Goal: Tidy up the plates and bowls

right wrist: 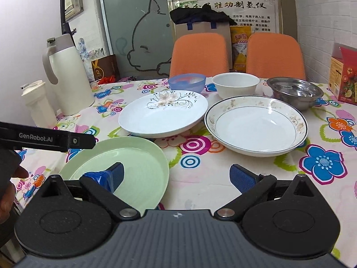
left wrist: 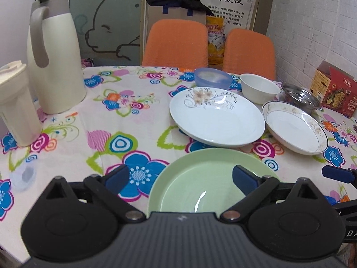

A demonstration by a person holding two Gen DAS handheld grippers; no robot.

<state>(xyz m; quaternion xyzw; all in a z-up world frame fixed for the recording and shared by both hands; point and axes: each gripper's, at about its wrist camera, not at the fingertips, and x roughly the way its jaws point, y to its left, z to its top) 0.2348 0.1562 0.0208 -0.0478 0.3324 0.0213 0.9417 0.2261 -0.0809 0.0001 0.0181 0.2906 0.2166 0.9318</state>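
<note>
Three plates lie rim-up on the counter (right wrist: 200, 185): green plate (right wrist: 133, 167) nearest, floral plate (right wrist: 162, 116) behind it, gold-rimmed plate (right wrist: 256, 127) to the right. Three bowls stand behind: blue bowl (right wrist: 187, 82), white bowl (right wrist: 235, 83), steel bowl (right wrist: 294, 93). Left hand-held gripper (left wrist: 180, 178) and right hand-held gripper (right wrist: 176, 176) both gape wide, empty.

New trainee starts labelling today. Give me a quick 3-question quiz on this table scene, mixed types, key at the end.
1. True or false: the left gripper is shut on the green plate.
2. Which bowl stands nearest the red box? A blue bowl B white bowl C steel bowl
3. How many plates lie on the table?

Key: 1 false, both grippers are open, right gripper too. 2 C. 3 three: green, flower plate, rimmed plate.
</note>
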